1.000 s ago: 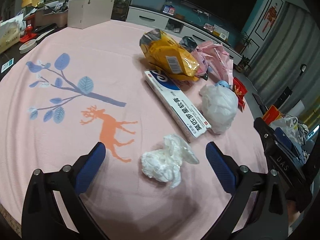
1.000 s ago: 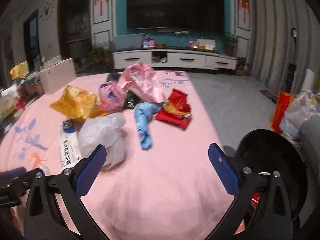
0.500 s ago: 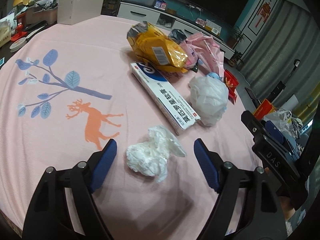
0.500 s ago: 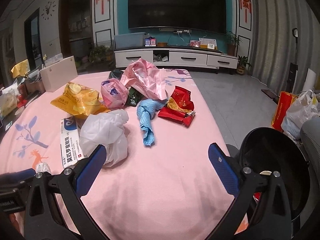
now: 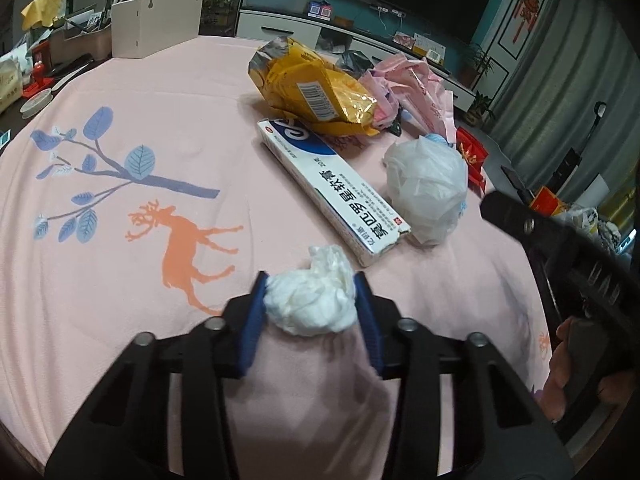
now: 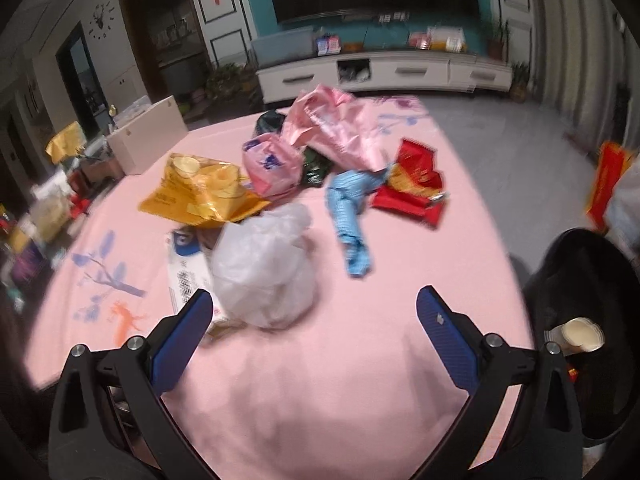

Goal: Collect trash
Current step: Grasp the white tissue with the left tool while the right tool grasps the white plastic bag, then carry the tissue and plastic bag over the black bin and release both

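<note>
Left wrist view: low in the frame, the left hand-held gripper (image 5: 310, 300) has just closed, now pinching the tissue wad (image 5: 310, 300), ready for binning.

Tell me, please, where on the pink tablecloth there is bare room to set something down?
Free: the cloth around the tree and deer print, left of the long white box, and the near strip between the white plastic bag and the black bin. Crowded: the far middle, from the yellow wrapper to the red wrapper.
</note>
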{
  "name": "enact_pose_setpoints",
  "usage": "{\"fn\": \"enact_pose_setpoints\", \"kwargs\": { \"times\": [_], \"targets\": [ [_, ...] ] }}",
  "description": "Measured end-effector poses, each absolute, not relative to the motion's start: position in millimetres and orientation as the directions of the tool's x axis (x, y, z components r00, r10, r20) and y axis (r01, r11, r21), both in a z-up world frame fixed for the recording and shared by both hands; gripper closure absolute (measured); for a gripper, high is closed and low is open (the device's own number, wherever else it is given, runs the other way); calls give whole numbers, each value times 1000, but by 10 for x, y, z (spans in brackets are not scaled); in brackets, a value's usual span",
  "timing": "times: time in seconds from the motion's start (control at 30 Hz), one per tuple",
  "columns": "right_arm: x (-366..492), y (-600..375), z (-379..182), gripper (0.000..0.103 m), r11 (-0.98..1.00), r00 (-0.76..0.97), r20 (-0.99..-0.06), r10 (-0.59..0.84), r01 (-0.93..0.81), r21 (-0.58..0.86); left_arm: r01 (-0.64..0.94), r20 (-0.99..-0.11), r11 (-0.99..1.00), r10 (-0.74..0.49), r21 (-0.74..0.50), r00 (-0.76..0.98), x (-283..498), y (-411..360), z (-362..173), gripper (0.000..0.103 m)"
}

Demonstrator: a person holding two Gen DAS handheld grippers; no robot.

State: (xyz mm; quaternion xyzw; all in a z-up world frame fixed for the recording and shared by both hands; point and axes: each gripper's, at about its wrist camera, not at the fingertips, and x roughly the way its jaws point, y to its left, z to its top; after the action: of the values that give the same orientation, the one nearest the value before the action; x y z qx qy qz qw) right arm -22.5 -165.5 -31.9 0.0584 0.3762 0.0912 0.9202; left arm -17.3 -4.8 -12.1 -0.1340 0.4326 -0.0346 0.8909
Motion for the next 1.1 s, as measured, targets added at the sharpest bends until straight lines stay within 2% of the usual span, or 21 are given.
{"fn": "enact_pose_setpoints", "kwargs": {
  "times": [0.13, 0.27, 0.4, 0.57, 0.6, 0.63, 0.67, 0.77, 0.9, 1.1],
  "targets": [
    [49, -1510, -293, 3, 952, 618, -725, 304, -171, 253, -85, -753, 936, -219, -342, 621, -153, 53, -128, 69],
    [213, -1363, -332, 6, 965, 618, -742, 261, -174, 195, -110, -738, 906, -257, -409, 624, -159, 157, -118, 69],
    [341, -1355, -487, 11, 960, 571, -771, 281, -161, 230, -120, -729, 908, -238, -402, 642, -174, 193, -92, 69],
    [403, -1361, -649, 31, 966, 544, -798, 260, -144, 217, -114, -704, 900, -244, -420, 667, -192, 208, -40, 69],
    [384, -1347, -637, 37, 968, 559, -790, 252, -150, 202, -114, -702, 900, -243, -420, 669, -189, 202, -38, 69],
    [384, -1342, -632, 49, 967, 556, -792, 253, -157, 198, -114, -700, 899, -243, -422, 671, -186, 207, -35, 69],
    [381, -1333, -626, 54, 966, 552, -793, 259, -166, 201, -116, -698, 897, -245, -427, 673, -178, 206, -36, 69],
    [328, -1317, -568, 63, 971, 574, -784, 235, -176, 162, -116, -696, 892, -255, -438, 672, -168, 201, -40, 69],
    [235, -1371, -417, 65, 964, 588, -765, 264, -187, 189, -106, -688, 894, -255, -435, 679, -215, 197, 0, 69],
    [-178, -1628, 168, 66, 951, 689, -655, 309, -215, 223, -80, -658, 896, -258, -437, 707, -319, 151, 193, 69]
  ]
}}
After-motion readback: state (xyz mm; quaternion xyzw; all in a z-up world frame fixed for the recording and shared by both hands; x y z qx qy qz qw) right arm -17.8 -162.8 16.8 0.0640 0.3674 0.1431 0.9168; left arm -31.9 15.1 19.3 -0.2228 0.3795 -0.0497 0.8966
